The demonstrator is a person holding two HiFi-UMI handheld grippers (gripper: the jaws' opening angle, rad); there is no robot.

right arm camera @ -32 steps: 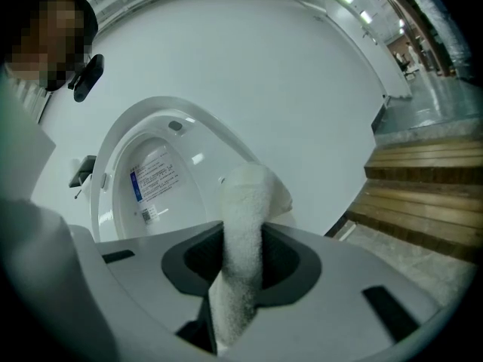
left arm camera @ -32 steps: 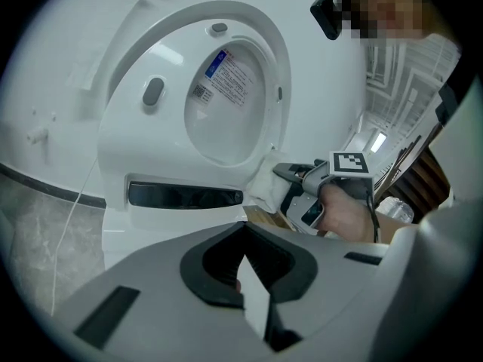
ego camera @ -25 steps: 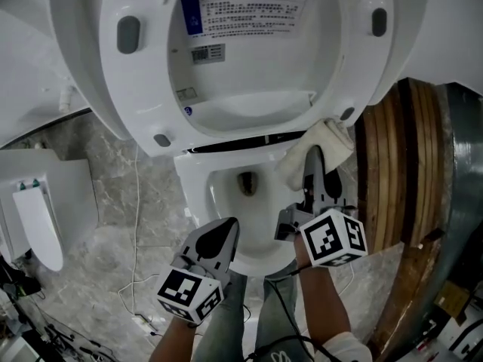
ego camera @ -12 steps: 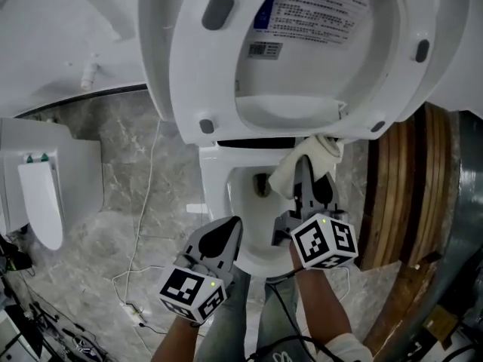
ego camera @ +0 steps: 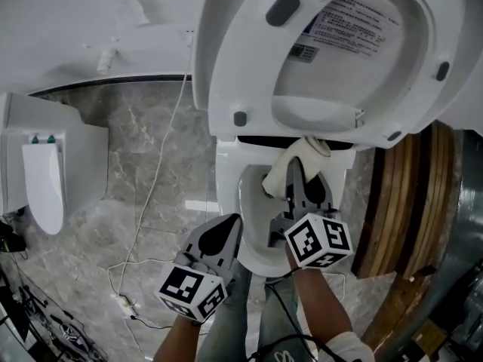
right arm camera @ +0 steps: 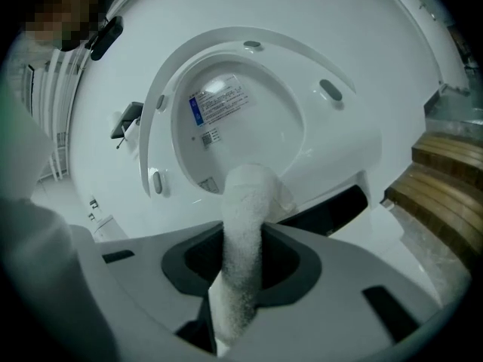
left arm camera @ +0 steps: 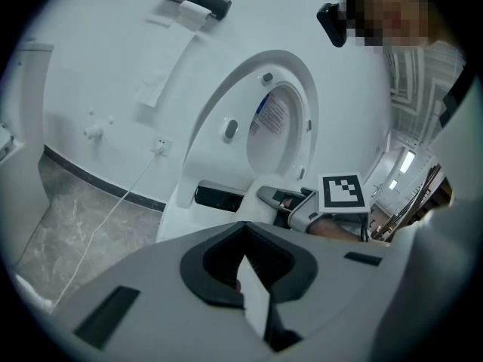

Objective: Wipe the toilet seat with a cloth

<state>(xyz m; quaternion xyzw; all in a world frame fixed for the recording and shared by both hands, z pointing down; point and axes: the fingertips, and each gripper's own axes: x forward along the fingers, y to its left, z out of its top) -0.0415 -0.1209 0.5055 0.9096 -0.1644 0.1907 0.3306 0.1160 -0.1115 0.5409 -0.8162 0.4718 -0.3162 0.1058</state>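
**Cloth at the foot of the raised seat**

My right hand-held gripper (ego camera: 294,170) is out over the toilet bowl (ego camera: 226,194), pinching the white cloth (ego camera: 303,151); in the right gripper view the cloth (right arm camera: 245,202) runs up as a thick roll from between the jaws of that hand-held gripper (right arm camera: 240,292), both pads tight on it; its free end is at the lower edge of the toilet seat (ego camera: 226,74), close to the hinge, though I cannot tell whether it presses on the plastic.

The seat is tipped up, its underside facing me, grey bumpers dotted round the ring; through the opening I see a printed label (ego camera: 362,10) on the lid behind it; the print is too small to read.

My left hand-held gripper (ego camera: 226,226) hangs low at the front of the bowl, near its rim, apart from the seat and the cloth; its own view shows the jaws (left arm camera: 245,274) pressed together with nothing between them; the same view catches the marker cube (left arm camera: 343,193) of my right one beside the bowl.

Below is a grey marbled floor (ego camera: 136,179) with a thin white cable (ego camera: 155,191) trailing across it; wooden slats (ego camera: 400,194) stand to the right of the bowl.
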